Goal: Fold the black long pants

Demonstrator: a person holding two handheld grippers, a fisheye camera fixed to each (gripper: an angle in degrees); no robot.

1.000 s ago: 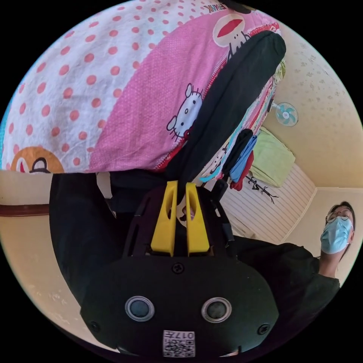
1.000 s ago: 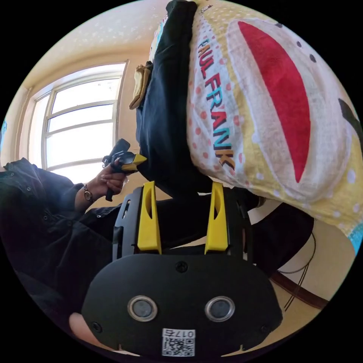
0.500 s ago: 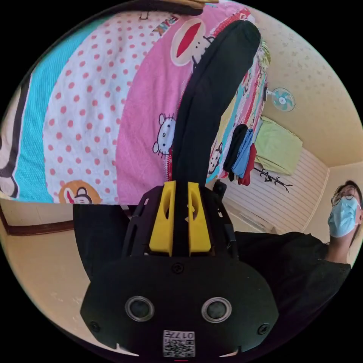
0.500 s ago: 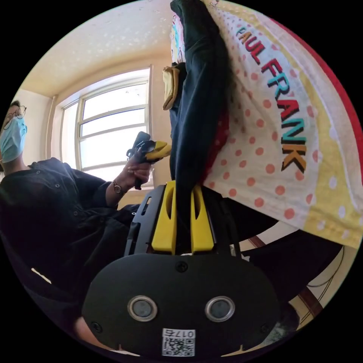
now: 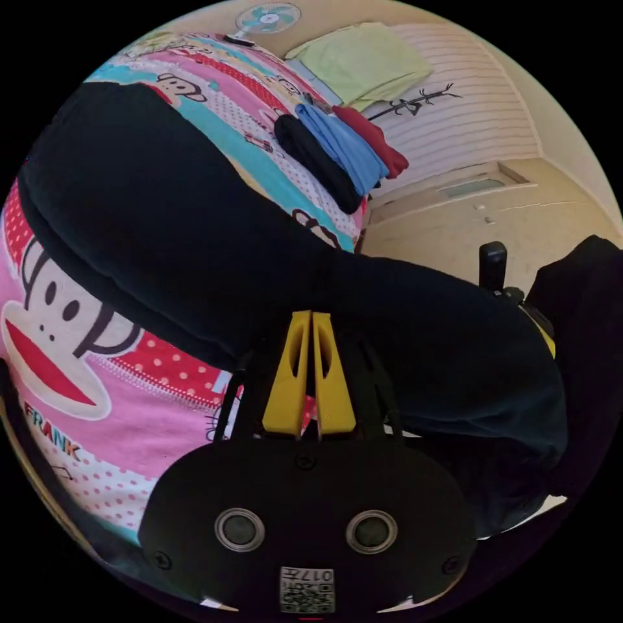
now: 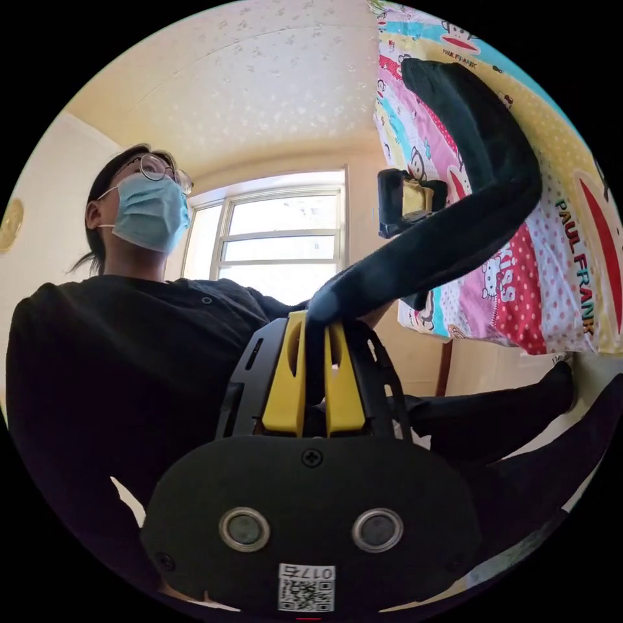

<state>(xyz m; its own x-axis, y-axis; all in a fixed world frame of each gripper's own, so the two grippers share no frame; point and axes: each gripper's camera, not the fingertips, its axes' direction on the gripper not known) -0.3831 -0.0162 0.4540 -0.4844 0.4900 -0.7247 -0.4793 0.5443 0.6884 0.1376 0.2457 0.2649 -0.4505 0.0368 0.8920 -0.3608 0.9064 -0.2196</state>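
Observation:
The black long pants (image 5: 195,233) lie in a thick band across the cartoon-print bed sheet (image 5: 71,363) and run down over my left gripper (image 5: 310,319). Its yellow jaws are shut, with their tips pinching the pants' lower edge. In the right gripper view, my right gripper (image 6: 316,321) is shut on an end of the pants (image 6: 454,240), which rise taut to the right onto the bed. The left gripper (image 6: 405,201) is held up beside that stretch of cloth. The right gripper (image 5: 503,276) peeks out behind the pants.
A stack of folded black, blue and red clothes (image 5: 341,149) sits further along the bed, with a green cloth (image 5: 363,61) and a fan (image 5: 266,16) beyond. A person in a dark top (image 6: 117,363) stands close, in front of a window (image 6: 279,233).
The right gripper went from open to shut on the pants. Both hands have swung round, and the pants' end now hangs lifted off the bed edge between the grippers.

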